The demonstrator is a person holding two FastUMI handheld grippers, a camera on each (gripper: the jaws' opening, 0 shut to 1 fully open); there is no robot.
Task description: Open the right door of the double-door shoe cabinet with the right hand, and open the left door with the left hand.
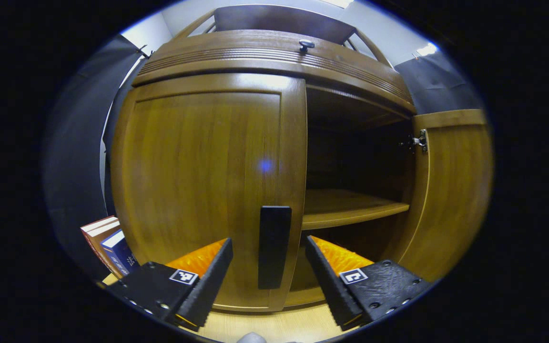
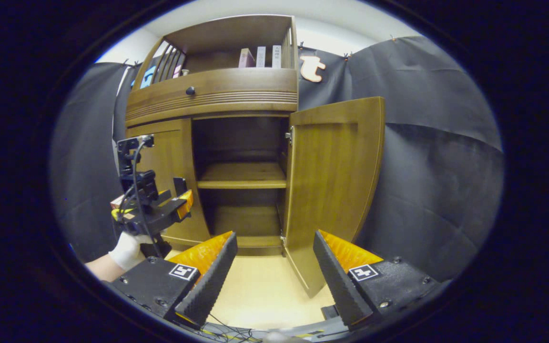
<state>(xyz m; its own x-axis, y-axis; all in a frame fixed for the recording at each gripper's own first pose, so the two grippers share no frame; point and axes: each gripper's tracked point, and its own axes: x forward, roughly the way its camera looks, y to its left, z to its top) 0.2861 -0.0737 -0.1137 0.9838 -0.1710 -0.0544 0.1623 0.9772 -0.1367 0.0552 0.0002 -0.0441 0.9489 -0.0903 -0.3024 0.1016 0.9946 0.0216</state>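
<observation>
A: Left gripper view first. Left hand-held gripper is released, fingers spread wide, holding nothing. The black handle of the left door sits right between them, door shut

B: Where to grab?

A: That handle, a vertical bar at the door's inner edge, next to the opening. Stiff wood panel on hinges, so I'd guess it swings light but only along its arc. Handle looks smooth, could slip if pinched shallow

B: Room?

A: Books stand low on the left, beside the cabinet, near where the door will swing. Right door is already open, shelf inside is bare

B: Right gripper view?

A: Right hand-held gripper is released too, empty, well back from the shoe cabinet. Right door stands swung out, its lower corner just ahead of the right finger. Left hand-held gripper is up against the left door, gloved hand under it

B: Progress?

A: Right half looks done, left pull not yet started. Worktop in front is open, black cloth wall close on the left
</observation>
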